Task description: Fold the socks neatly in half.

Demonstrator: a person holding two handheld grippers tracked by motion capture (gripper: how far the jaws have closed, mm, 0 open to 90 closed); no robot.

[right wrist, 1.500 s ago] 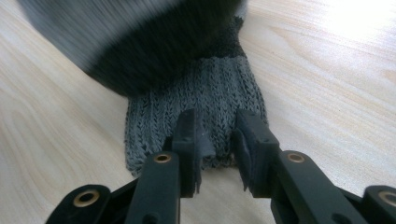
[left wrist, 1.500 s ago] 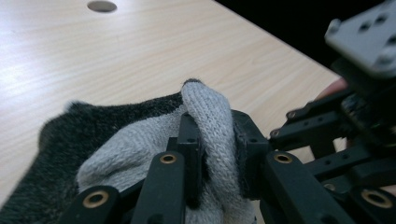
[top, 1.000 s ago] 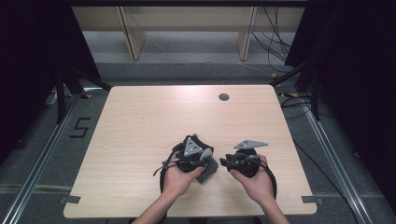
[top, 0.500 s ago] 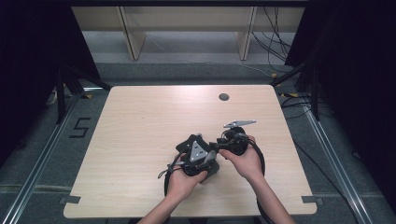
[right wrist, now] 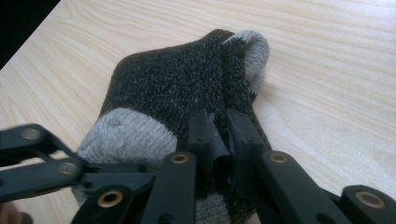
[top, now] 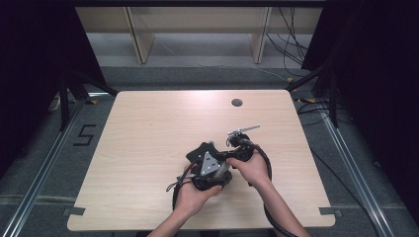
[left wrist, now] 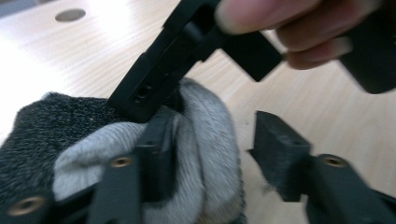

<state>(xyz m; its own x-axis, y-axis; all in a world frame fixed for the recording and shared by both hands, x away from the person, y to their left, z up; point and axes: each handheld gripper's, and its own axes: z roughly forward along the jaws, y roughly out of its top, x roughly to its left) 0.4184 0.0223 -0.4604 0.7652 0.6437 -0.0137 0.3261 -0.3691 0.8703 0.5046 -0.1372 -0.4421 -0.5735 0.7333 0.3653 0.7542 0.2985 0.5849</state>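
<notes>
Left gripper (left wrist: 205,154) jaws have just been opening, now parted; one pad sits inside the sock (left wrist: 70,135) cuff, the other clear. Right gripper (right wrist: 219,140) jaws have just closed, clenched on sock fabric between them. No readable writing.

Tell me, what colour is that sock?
The sock is dark speckled charcoal with light grey patches at its ends; the right gripper view shows it best.

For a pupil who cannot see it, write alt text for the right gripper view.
The right gripper pinches the edge of a dark grey sock with light grey toe and heel, lying on a pale wooden table. The left gripper's fingers enter from the left.
</notes>
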